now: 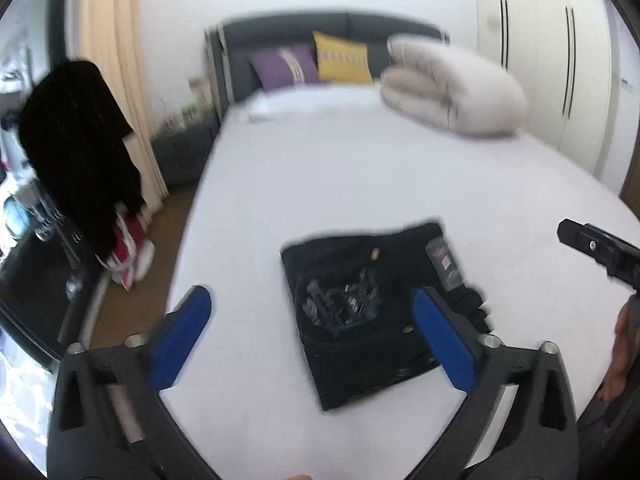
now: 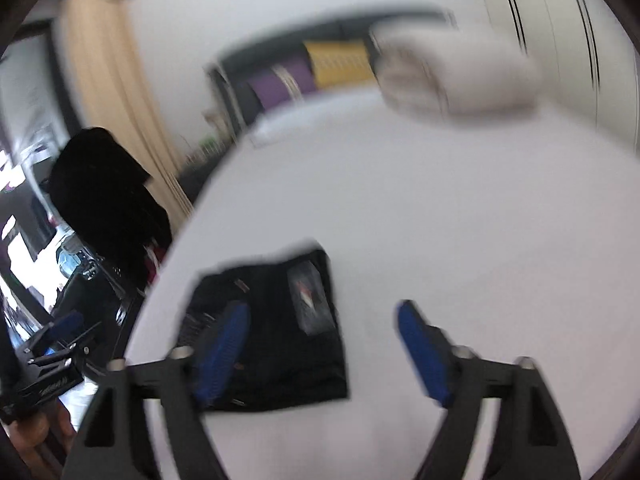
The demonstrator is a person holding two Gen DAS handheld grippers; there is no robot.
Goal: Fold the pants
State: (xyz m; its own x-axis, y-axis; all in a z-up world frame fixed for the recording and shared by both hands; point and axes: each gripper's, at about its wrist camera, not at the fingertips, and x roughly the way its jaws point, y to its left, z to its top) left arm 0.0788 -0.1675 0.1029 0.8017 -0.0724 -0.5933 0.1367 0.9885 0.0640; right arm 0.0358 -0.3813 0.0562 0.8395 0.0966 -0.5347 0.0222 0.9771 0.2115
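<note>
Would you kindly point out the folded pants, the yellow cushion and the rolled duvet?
folded pants (image 1: 360,320): left wrist view, middle of the fabric.
yellow cushion (image 1: 344,58): left wrist view, its front face.
rolled duvet (image 1: 456,88): left wrist view, its side.

Left tool (image 1: 312,334) and right tool (image 2: 322,346) gape wide, empty.

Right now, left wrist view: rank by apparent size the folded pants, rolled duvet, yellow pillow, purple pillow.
1. Folded pants, though they lie nearest the camera, so this is unsure.
2. Rolled duvet, close behind.
3 and 4. Purple pillow and yellow pillow look alike; no ranking.
</note>
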